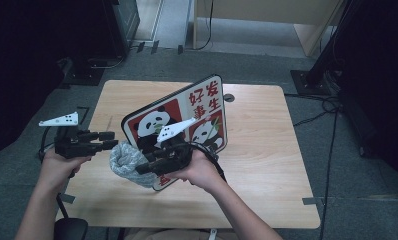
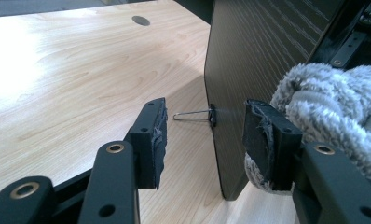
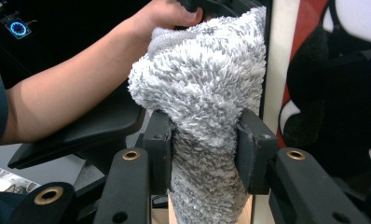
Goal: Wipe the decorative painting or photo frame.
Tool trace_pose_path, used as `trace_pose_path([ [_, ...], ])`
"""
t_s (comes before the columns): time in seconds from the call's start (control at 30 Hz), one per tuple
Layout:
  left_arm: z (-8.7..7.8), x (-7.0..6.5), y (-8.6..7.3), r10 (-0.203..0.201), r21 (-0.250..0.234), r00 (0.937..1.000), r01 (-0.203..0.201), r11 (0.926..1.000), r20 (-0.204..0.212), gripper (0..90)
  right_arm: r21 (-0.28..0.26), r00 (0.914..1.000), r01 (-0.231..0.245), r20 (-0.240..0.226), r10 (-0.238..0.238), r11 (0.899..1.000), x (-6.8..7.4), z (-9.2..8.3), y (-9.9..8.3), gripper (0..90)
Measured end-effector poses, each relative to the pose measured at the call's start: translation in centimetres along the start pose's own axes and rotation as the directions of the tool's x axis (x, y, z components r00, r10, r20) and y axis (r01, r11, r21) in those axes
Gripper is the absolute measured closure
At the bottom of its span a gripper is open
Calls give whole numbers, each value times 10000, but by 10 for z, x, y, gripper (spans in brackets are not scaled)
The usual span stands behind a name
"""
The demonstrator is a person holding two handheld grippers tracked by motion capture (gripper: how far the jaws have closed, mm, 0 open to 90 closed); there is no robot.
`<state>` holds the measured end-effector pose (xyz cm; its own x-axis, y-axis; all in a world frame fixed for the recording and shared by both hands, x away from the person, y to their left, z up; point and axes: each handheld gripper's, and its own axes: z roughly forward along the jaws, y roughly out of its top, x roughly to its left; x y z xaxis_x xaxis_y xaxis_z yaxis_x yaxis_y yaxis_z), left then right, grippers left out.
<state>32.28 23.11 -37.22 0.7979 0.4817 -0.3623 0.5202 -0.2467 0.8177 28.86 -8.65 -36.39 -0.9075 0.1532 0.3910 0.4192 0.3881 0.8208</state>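
Observation:
A board painted with pandas on red panels stands tilted upright on the wooden table. Its dark back carries a thin wire prop. My right gripper is shut on a fluffy grey cloth at the board's lower left edge. In the right gripper view the pads squeeze the cloth beside the board's painted face. My left gripper stands open at the left, and the board's edge lies between its jaws without being pressed. The cloth bulges just past the right-hand jaw.
A round cable hole sits near the table's far edge. Cables and black stands lie on the floor to the right. A black chair is under the person's left forearm. Bare tabletop spreads to the left of the board's back.

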Motion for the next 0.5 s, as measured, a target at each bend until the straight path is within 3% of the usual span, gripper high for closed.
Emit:
trace_pose_path([
  [0.5, 3, -4, 1, 144, 43, 9999, -144, 9999, 38, 501, 228, 9994, -349, -35, 350, 9991, -4, 4, -19, 623],
])
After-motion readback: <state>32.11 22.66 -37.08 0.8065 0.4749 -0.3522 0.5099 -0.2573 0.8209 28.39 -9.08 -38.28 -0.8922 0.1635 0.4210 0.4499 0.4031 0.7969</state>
